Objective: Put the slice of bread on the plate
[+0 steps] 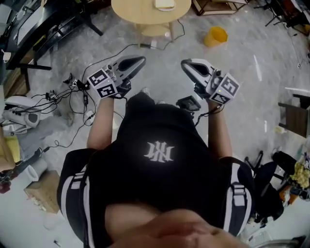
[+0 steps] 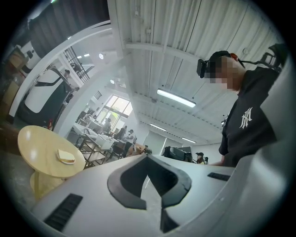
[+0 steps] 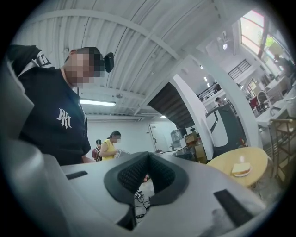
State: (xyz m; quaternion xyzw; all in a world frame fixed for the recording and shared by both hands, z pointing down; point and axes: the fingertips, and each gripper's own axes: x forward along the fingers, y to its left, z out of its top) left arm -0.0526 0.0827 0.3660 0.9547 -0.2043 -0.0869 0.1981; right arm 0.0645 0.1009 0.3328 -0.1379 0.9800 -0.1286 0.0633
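**Head view with both gripper views, one moment.** The left claw [image 1: 141, 60] and the right claw [image 1: 185, 63] are held level in front of the person's body, side by side above the grey mottled floor [image 1: 252, 97]. Both point toward the round pale-wood surface [image 1: 131, 14] at the top of the head view. In each gripper view the jaws are together, tips meeting, with nothing between them.

The pale square slice of bread [image 2: 66, 156] lies flat near the middle of that surface, well apart from both claws. A thin white layer shows beneath it in both gripper views. It is too small to tell whether this is a plate or the slice's own lower edge, and no other plate can be made out.

The scene therefore fits two stages:
- the slice lies on the surface with no plate under it, and the empty claws face it;
- the slice rests on its plate, and the claws are empty because the job is over.

Some guidance holds for either reading. Carry the claws level and apart from each other. Mind the black cables [image 1: 72, 92] trailing over the floor at the left and the yellow container [image 1: 216, 36] standing on the floor to the right of the surface. The slice looks soft and thin, so as a judgement it would dent under a hard pinch.
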